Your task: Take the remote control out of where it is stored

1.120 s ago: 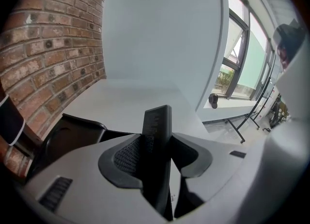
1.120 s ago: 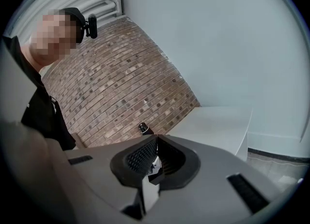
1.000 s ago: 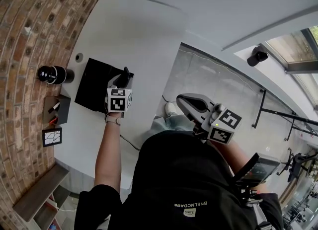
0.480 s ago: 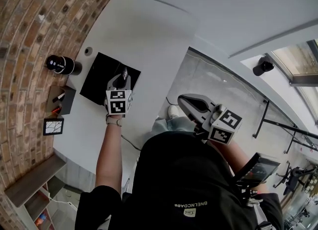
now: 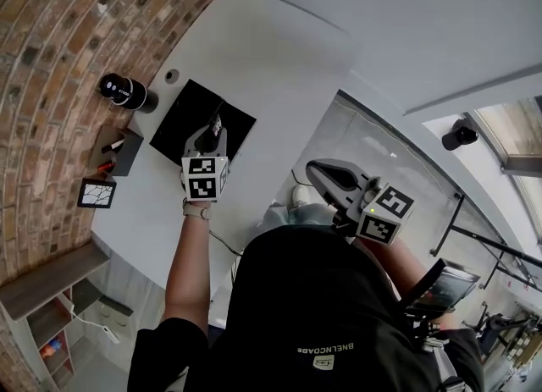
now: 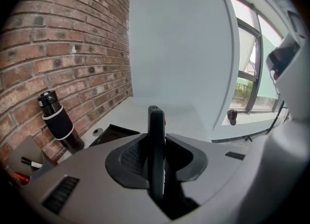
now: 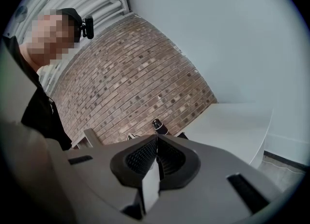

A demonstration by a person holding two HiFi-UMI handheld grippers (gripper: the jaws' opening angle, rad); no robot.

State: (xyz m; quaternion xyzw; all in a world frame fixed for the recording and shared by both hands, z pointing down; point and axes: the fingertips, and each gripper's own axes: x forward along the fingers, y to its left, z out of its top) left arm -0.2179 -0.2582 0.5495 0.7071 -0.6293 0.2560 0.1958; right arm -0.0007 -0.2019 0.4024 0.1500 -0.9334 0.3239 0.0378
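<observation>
Remote control (image 6: 155,121), one slim black bar, stands pinched in the left gripper (image 6: 156,160), its ribbed jaws just closed on it; right gripper (image 7: 156,156) pressed together, empty.

White lettering on the person's black top (image 5: 326,350), at six o'clock in the head view, looks like "BNELNCOAB". The print on the bottle (image 5: 127,92) is too small to read.

Tray (image 5: 188,115) on counter (image 5: 262,52), bottle (image 5: 124,91) at tray's 10 o'clock against brick wall (image 5: 59,35), pen holder (image 5: 117,149) at 8 o'clock, left gripper (image 5: 212,130) with remote control (image 6: 156,141) above tray, right gripper (image 5: 315,170) at 4 o'clock
</observation>
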